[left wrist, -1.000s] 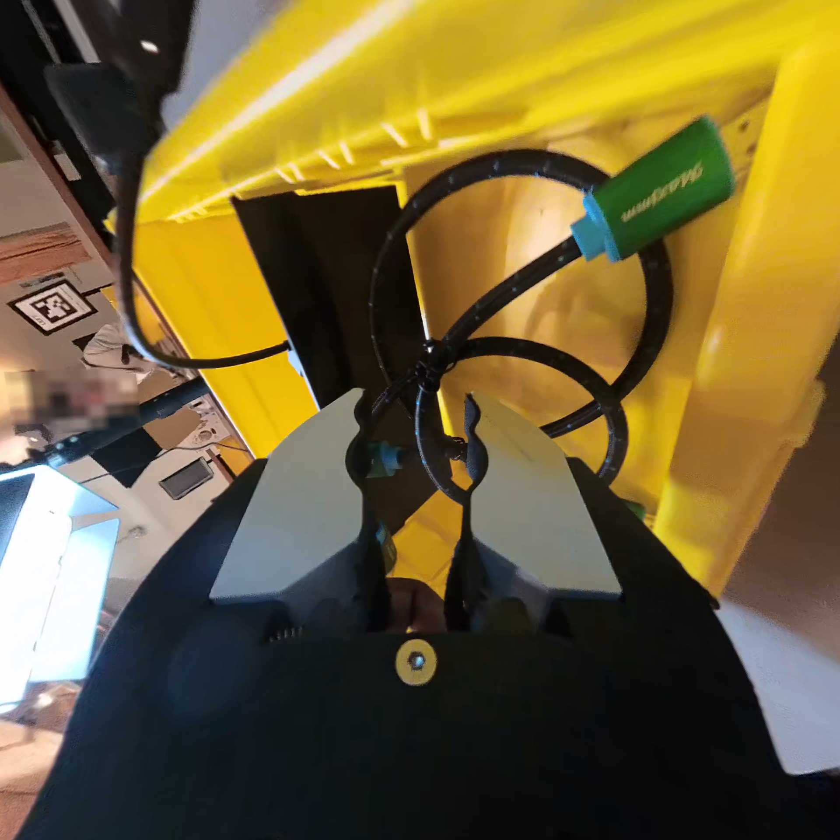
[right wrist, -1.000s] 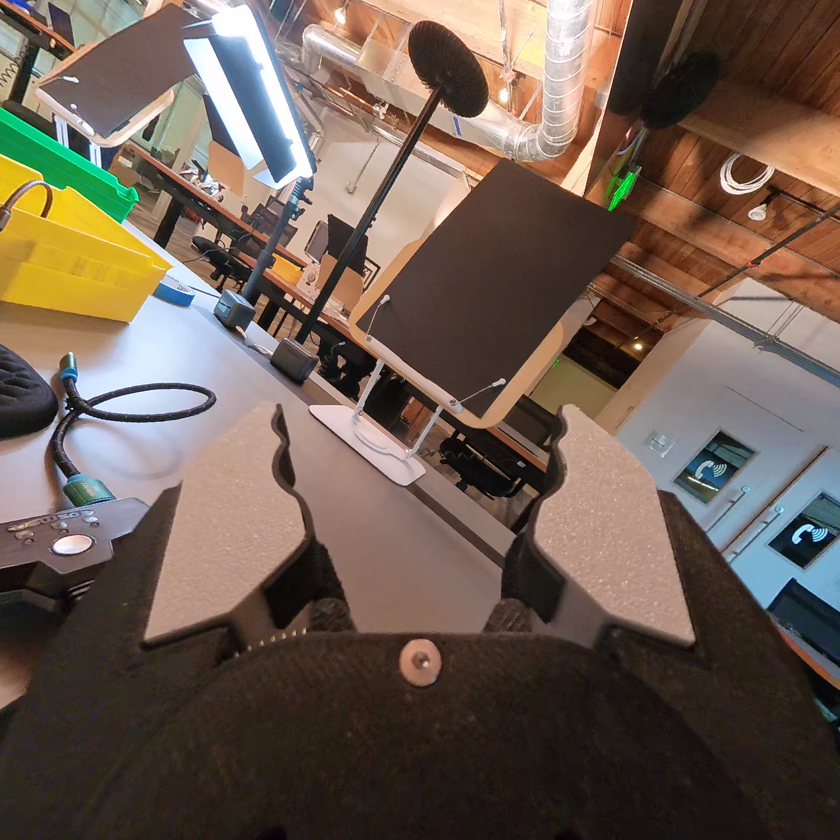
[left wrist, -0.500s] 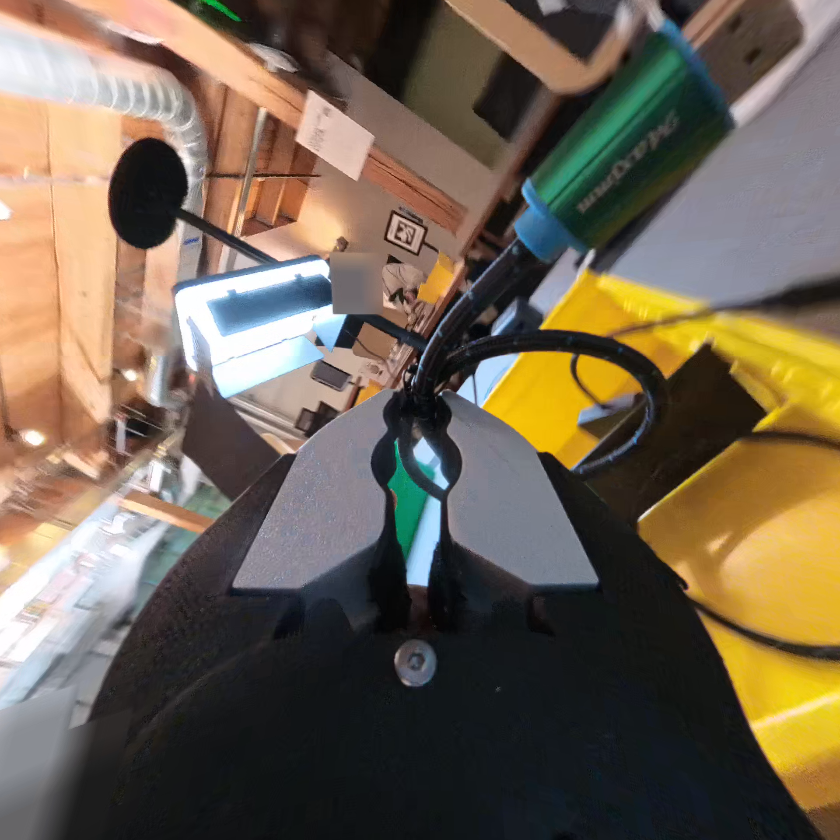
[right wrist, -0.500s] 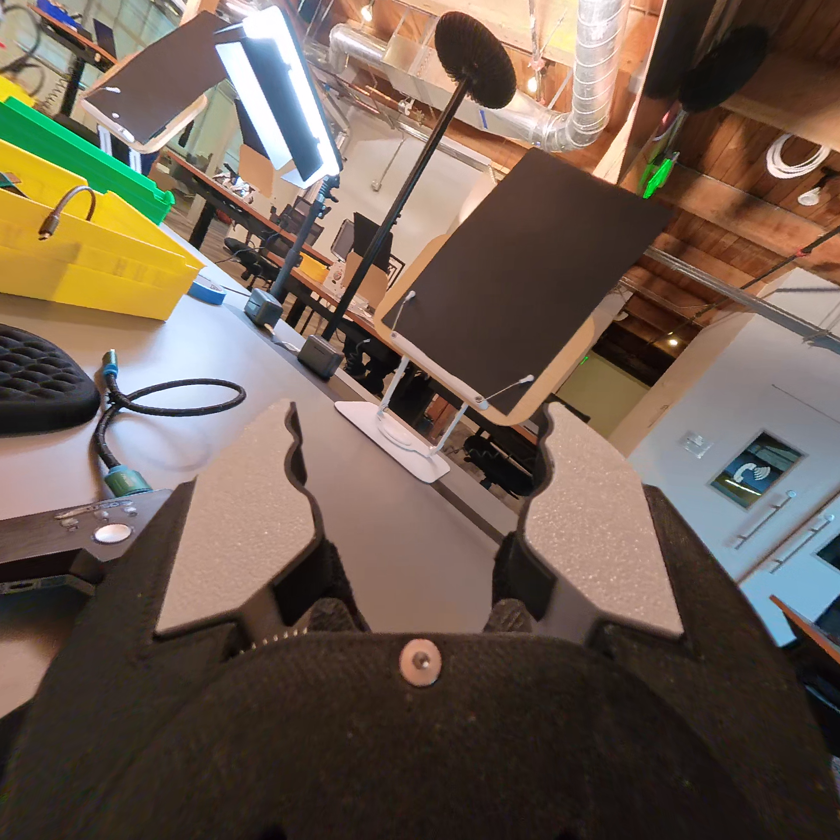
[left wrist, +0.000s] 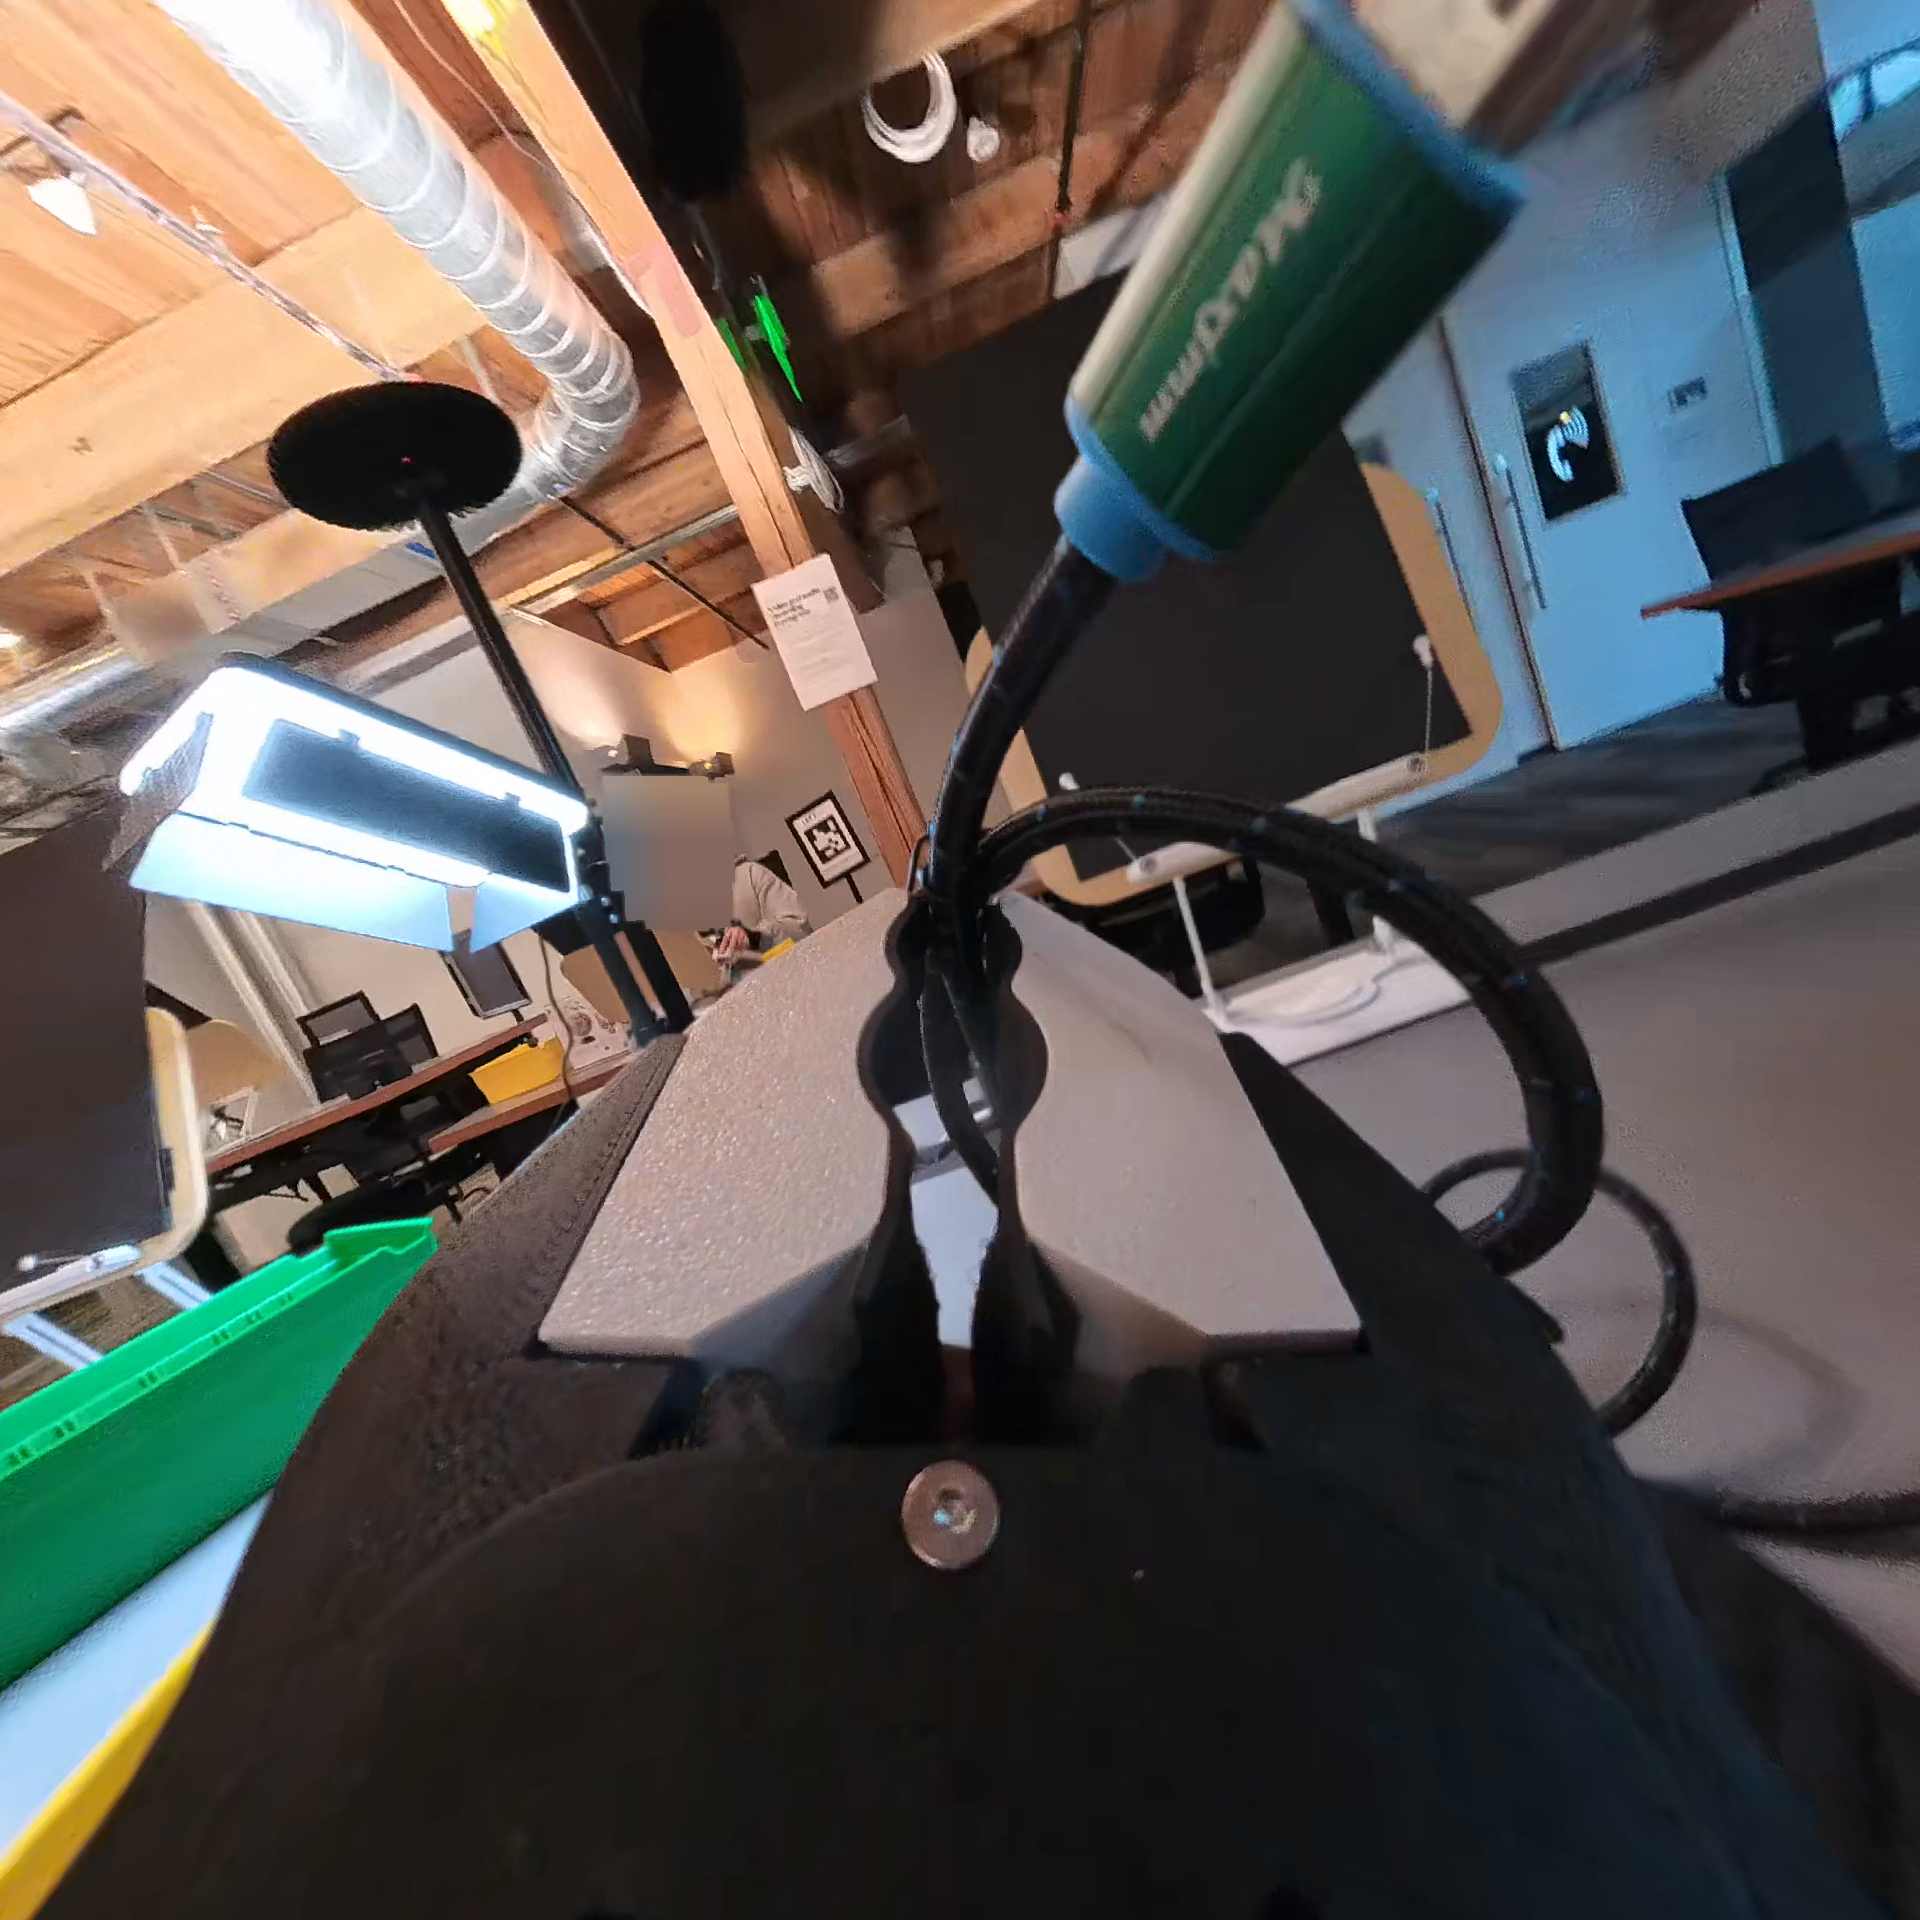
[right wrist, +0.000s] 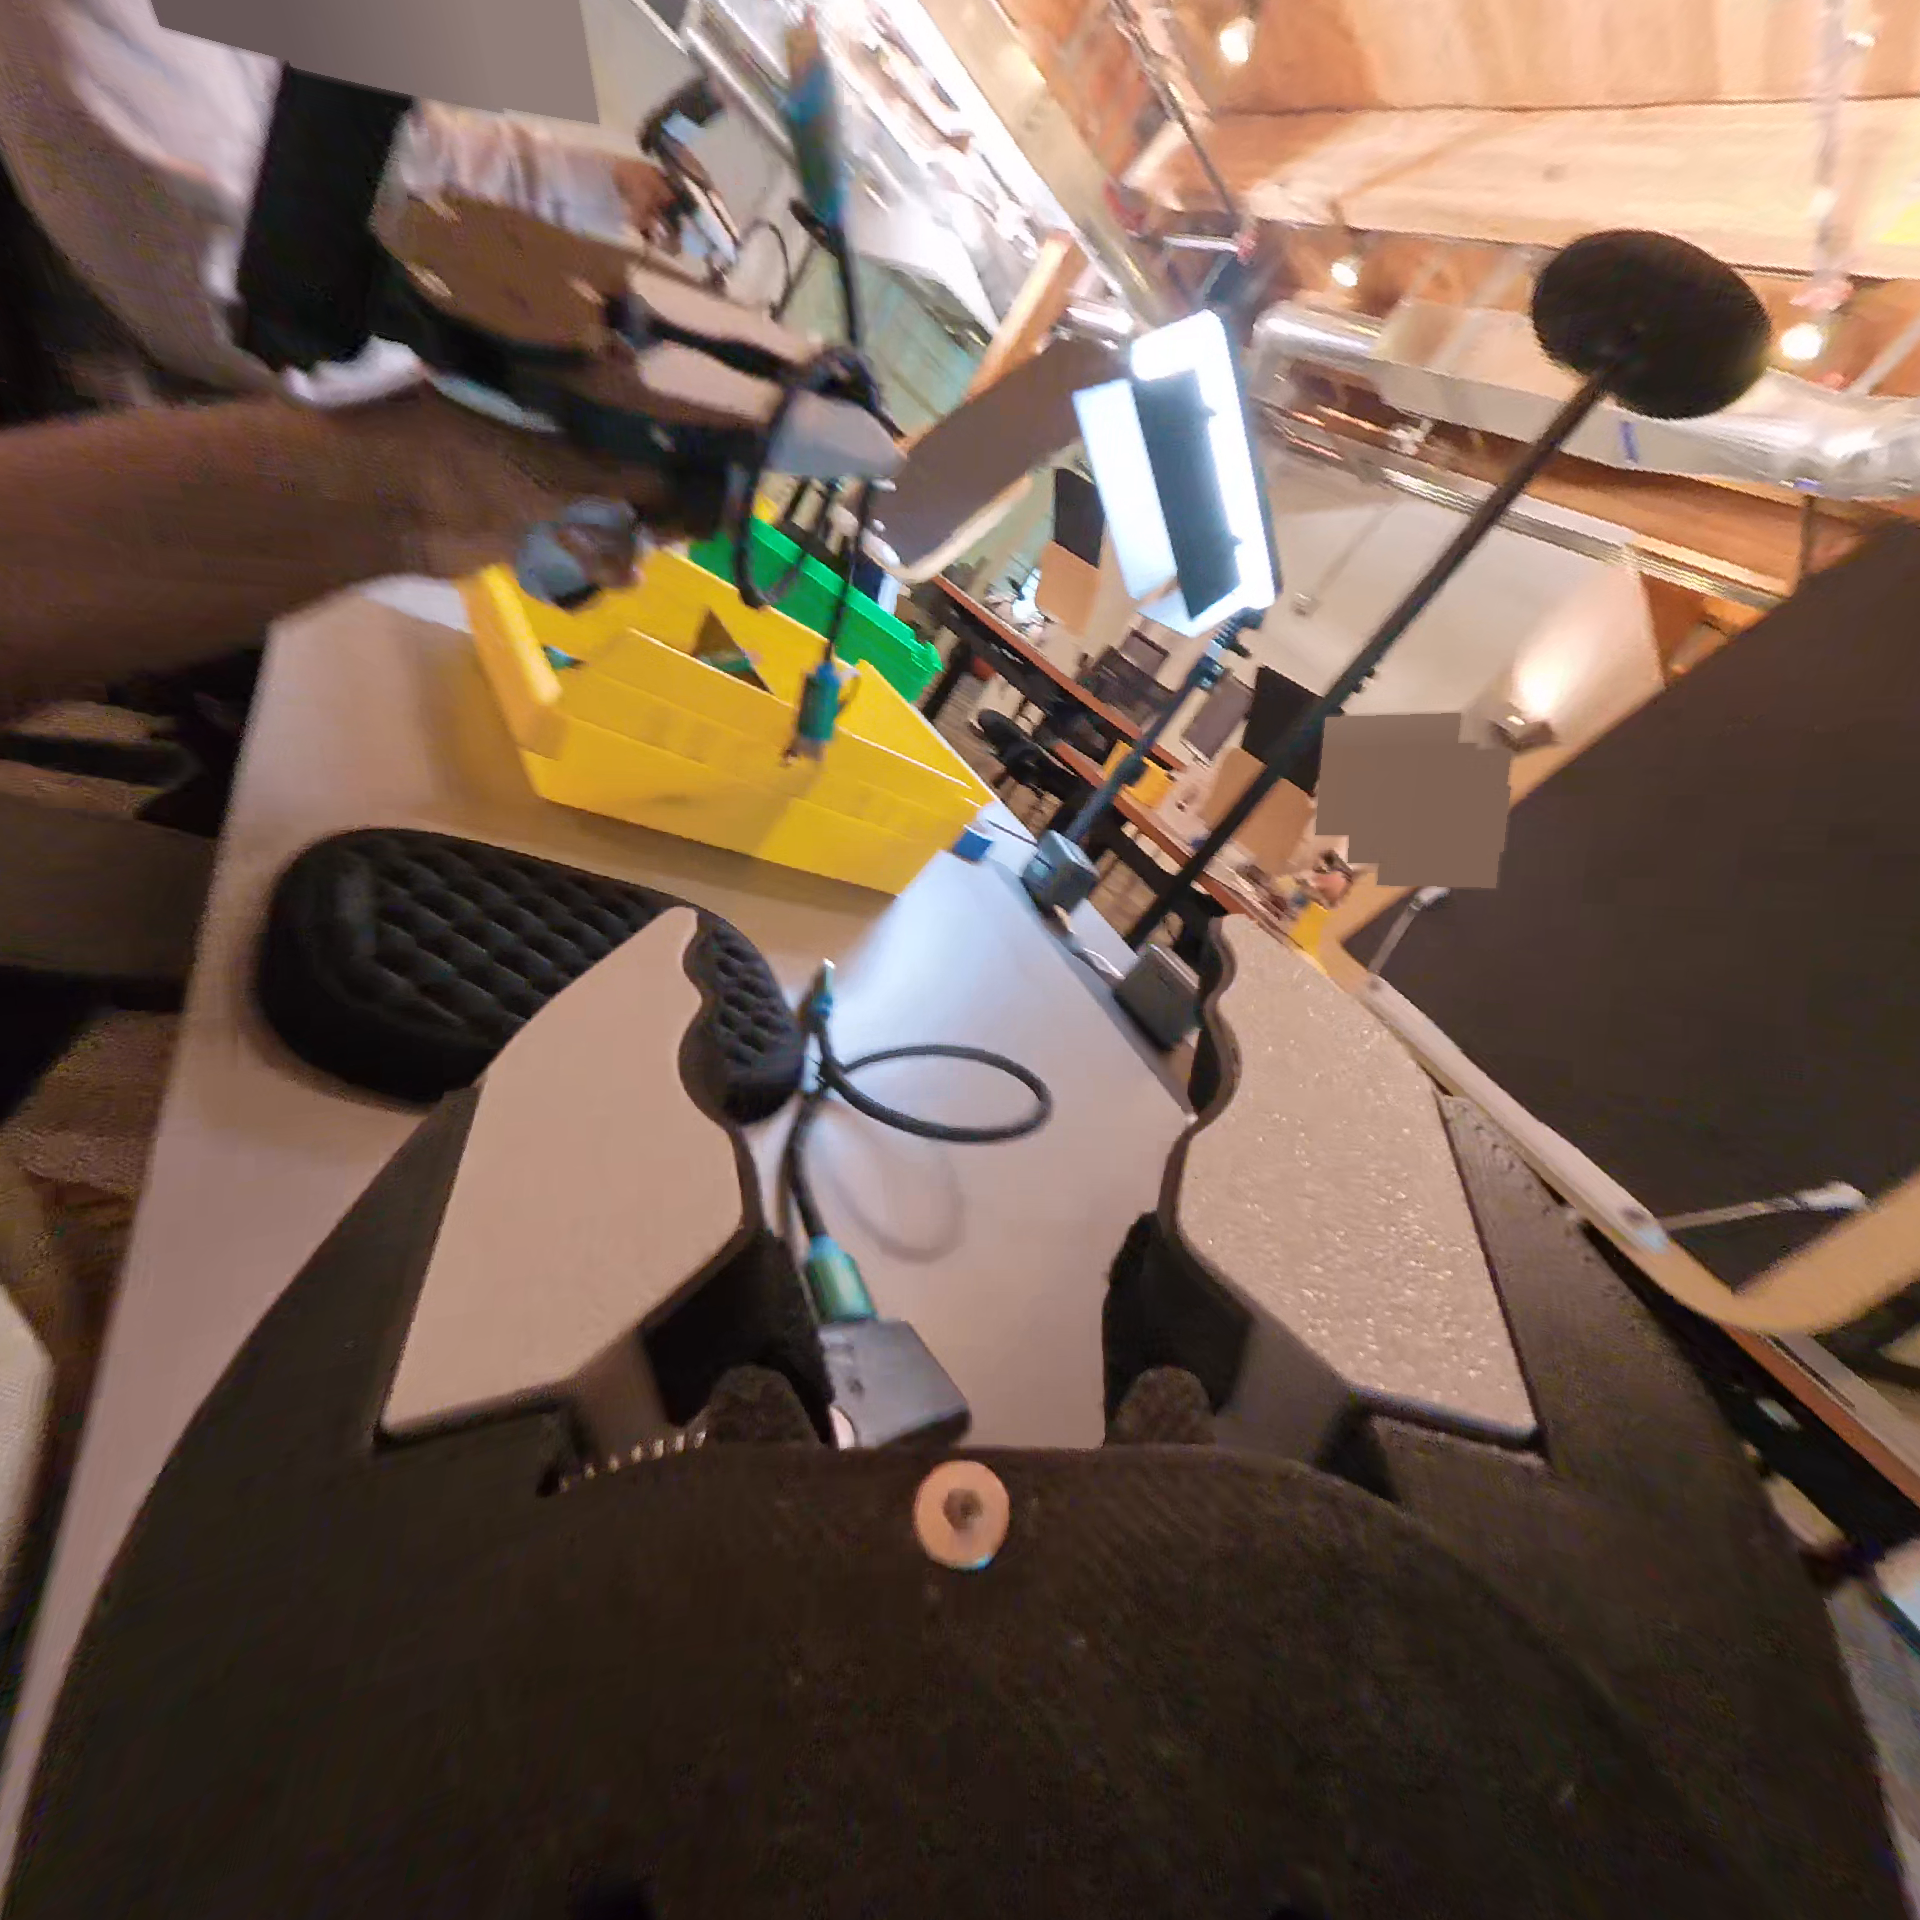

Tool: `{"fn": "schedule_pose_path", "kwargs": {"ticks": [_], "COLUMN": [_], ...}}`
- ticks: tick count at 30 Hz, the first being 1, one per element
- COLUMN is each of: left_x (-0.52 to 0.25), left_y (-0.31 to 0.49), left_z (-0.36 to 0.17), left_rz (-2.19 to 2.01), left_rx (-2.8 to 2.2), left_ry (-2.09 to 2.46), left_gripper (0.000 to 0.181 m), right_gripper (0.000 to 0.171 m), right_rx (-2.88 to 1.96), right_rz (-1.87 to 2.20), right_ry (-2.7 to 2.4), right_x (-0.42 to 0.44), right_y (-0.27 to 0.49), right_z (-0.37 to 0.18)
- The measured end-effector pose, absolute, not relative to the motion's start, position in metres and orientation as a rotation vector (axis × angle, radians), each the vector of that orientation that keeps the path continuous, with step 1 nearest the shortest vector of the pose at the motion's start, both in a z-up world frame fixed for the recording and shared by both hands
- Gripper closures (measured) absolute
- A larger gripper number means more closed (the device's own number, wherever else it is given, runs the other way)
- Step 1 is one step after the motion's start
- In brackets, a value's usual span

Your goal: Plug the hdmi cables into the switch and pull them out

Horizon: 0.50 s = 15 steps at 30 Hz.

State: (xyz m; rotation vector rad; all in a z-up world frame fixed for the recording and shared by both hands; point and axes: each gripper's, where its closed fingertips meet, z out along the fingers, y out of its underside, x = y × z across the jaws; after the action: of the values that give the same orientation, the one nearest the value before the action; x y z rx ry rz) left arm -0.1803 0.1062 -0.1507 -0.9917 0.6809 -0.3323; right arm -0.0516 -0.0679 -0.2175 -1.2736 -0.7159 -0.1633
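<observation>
A yellow bin [right wrist: 727, 769] is sitting on the grey table [right wrist: 966, 997]. The left gripper [left wrist: 951, 935] is clamping a coiled black cable [left wrist: 1455, 935], its green plug [left wrist: 1257, 343] sticking upward. The right gripper [right wrist: 951, 1039] is hovering wide open above the black switch [right wrist: 894, 1387], where another cable [right wrist: 914, 1101] is sitting plugged in.

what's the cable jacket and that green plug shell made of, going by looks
Cable: looks like black woven braid with blue flecks, matte, a visible weave. Green plug shell: probably anodised metal, judging by its smooth satin sheen, though plastic is possible. The blue collar at its base looks like rubbery plastic.
</observation>
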Motion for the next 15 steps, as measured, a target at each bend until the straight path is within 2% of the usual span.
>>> {"fn": "schedule_pose_path", "kwargs": {"ticks": [6, 10, 12, 15], "left_x": [-0.131, -0.099, -0.089, -0.080], "left_y": [0.075, 0.045, 0.034, 0.025], "left_z": [-0.166, -0.174, -0.177, -0.182], "left_rz": [-0.096, 0.137, 0.144, 0.102], "left_rx": [-0.885, -0.721, -0.684, -0.675], "left_ry": [0.699, 0.814, 0.845, 0.880], "left_gripper": [0.172, 0.171, 0.172, 0.172], "right_gripper": [0.103, 0.142, 0.144, 0.140], "right_rx": [-1.118, -1.072, -1.102, -1.133], "right_rz": [0.074, 0.076, -0.032, 0.015], "right_ry": [-0.643, -0.551, -0.513, -0.509], "right_x": [-0.098, -0.092, -0.077, -0.073], "right_y": [-0.077, -0.082, -0.078, -0.078], "right_z": [-0.196, -0.186, -0.187, -0.188]}}
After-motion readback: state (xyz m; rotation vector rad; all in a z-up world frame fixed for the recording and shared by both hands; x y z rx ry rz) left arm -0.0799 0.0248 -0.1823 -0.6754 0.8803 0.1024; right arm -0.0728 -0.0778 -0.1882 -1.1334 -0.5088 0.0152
